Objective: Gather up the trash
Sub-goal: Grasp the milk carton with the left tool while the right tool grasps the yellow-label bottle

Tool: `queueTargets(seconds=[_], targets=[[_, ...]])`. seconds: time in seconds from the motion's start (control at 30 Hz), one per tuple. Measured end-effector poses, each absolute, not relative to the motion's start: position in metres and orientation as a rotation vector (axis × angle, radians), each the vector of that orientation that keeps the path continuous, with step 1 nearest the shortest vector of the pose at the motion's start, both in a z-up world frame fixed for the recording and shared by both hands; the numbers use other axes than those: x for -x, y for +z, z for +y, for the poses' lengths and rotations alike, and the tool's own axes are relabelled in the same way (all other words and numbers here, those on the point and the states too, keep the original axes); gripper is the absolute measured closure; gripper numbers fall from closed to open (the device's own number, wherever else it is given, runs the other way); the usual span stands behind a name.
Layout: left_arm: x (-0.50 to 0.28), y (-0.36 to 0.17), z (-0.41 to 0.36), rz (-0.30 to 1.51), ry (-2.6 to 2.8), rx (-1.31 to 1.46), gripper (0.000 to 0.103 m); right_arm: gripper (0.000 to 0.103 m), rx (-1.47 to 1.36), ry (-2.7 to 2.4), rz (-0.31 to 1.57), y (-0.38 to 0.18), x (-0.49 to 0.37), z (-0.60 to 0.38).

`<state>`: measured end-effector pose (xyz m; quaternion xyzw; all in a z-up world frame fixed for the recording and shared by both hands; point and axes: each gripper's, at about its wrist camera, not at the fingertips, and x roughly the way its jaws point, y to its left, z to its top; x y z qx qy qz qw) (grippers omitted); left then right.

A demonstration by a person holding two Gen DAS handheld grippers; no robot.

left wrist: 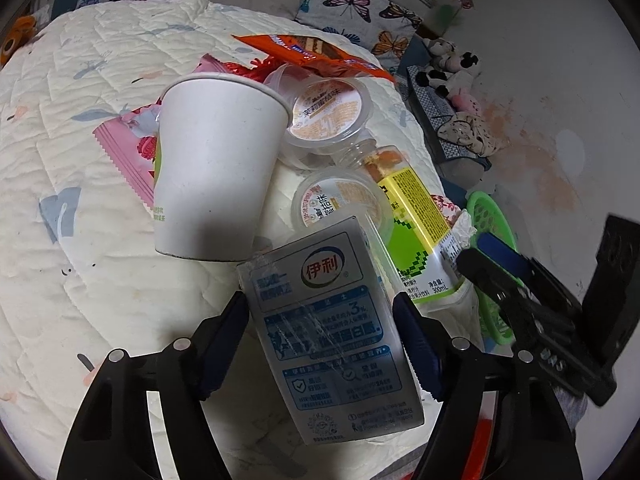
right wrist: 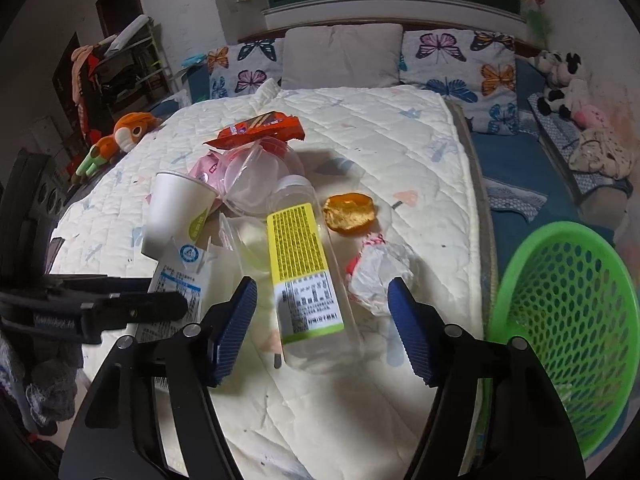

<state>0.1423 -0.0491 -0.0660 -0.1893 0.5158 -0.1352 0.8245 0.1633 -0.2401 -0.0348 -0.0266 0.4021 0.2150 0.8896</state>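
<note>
So on my end the left gripper [left wrist: 320, 344] is clamped on a grey-blue milk carton [left wrist: 332, 332], both pads pressed against its sides, carton tilted a bit. The right gripper [right wrist: 322, 328] has its fingers spread wide apart with nothing between them, sitting just above the base of a plastic bottle [right wrist: 304, 276] with a yellow and green label, which lies on its side on the quilt [right wrist: 400, 128]. Counting the trash pile on the bed: one white paper cup [left wrist: 216, 168] on its side, two small clear tubs with orange printed lids that I can see from the left camera, one [left wrist: 326, 114] behind the other [left wrist: 338, 200], one orange snack wrapper [left wrist: 316, 54] at the back, one pink wrapper [left wrist: 128, 152] poking out from under the cup, one crumpled white wrapper [right wrist: 380, 272] just right of the bottle, and one orange foil lid [right wrist: 351, 212] lying by itself a little past that. From the right camera there's also some clear plastic packaging [right wrist: 256, 180] heaped behind the cup, can't tell how many pieces. The one container for all this is a green mesh basket [right wrist: 568, 320] off the right edge of the bed; I can't make out anything inside it. The bottle looks empty, and I can't see into the cup.
</note>
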Motion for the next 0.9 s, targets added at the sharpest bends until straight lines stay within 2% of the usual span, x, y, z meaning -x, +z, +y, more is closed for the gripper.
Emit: queueTargets(seconds=[0.47,0.9], targets=[[-0.127,-0.047,-0.038,1.062,-0.355,0.378,0.033,0.053,0.211,0.521,0.879,-0.039,-0.210,-0.192],[-0.123,-0.043,-0.030,1.051,-0.383,0.370,0.033,0.053,0.258,0.525,0.939,-0.052,-0.238,-0.179]])
